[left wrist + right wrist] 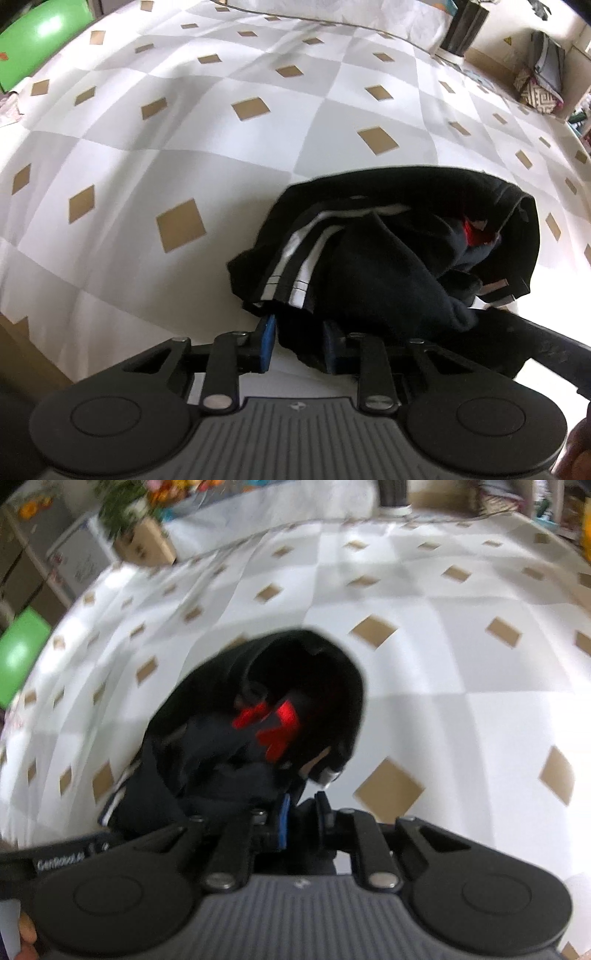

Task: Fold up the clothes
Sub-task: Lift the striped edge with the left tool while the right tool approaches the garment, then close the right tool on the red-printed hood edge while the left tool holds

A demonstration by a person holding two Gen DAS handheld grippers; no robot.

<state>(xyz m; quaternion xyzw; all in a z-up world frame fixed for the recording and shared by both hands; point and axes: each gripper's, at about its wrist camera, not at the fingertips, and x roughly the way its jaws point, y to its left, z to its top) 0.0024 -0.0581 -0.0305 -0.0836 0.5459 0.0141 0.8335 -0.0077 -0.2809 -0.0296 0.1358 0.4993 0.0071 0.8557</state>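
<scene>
A black garment point(388, 251) with white side stripes and a red patch lies bunched on the checked bedsheet point(184, 129). My left gripper point(301, 341) is shut on its near edge; black cloth fills the gap between the blue pads. In the right wrist view the same garment point(258, 716) shows its open waistband and a red mark inside. My right gripper point(304, 816) is shut on another part of the black cloth at its near edge. The two grippers hold the garment close together.
The sheet point(461, 646) is white and grey with brown diamonds and spreads wide around the garment. A green object point(40, 33) sits at the far left. A dark box point(465, 26) and bags point(543, 77) stand at the far right. Cardboard boxes and flowers point(144, 524) stand beyond the bed.
</scene>
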